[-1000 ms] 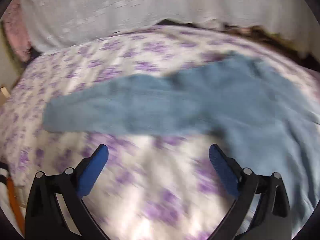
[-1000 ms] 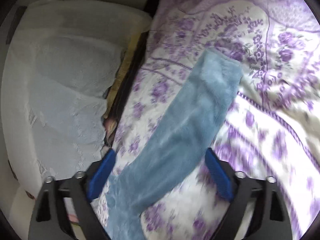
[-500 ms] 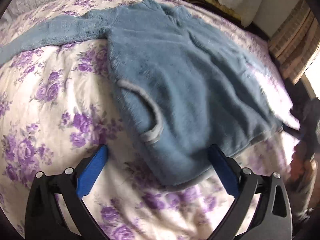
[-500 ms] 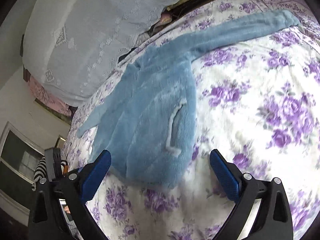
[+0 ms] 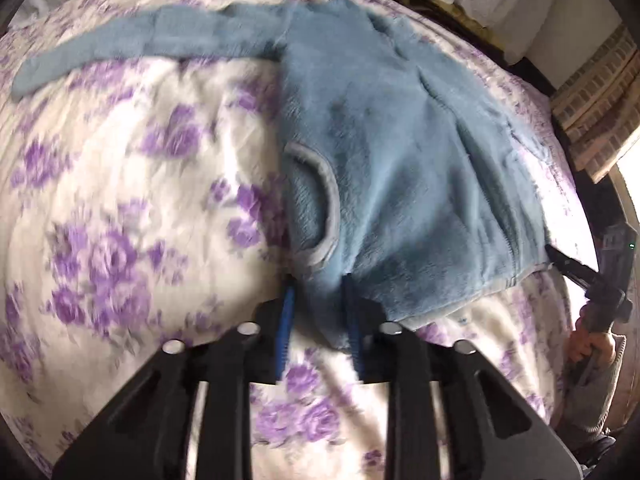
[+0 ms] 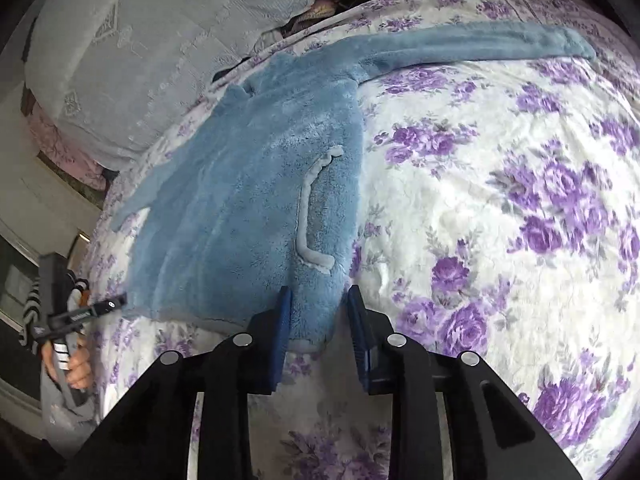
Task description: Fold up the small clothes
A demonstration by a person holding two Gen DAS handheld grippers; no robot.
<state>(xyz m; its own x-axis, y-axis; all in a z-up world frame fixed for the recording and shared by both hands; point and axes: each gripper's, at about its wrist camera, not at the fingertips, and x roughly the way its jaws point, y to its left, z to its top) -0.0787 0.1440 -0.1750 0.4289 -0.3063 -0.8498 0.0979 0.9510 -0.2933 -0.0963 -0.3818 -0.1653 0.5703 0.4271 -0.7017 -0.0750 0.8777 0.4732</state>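
Note:
A fluffy blue fleece top (image 5: 384, 168) lies spread flat on the flowered bed, sleeves stretched out to both sides. It also shows in the right wrist view (image 6: 248, 200). My left gripper (image 5: 318, 284) is shut on the bottom hem corner below a grey-trimmed pocket (image 5: 320, 208). My right gripper (image 6: 316, 300) is shut on the opposite bottom hem corner, below the other pocket trim (image 6: 308, 216). Each gripper also shows small in the other's view: the right one (image 5: 568, 264) and the left one (image 6: 112, 304).
The bedspread (image 6: 500, 220) is white with purple flowers. A pale lace-covered pillow pile (image 6: 160, 40) lies along the head of the bed. A woven basket (image 5: 596, 96) stands beside the bed in the left wrist view.
Both grippers have moved in to the bottom hem of the top and closed on its two corners. Half a second ago both were wide open above the fabric.

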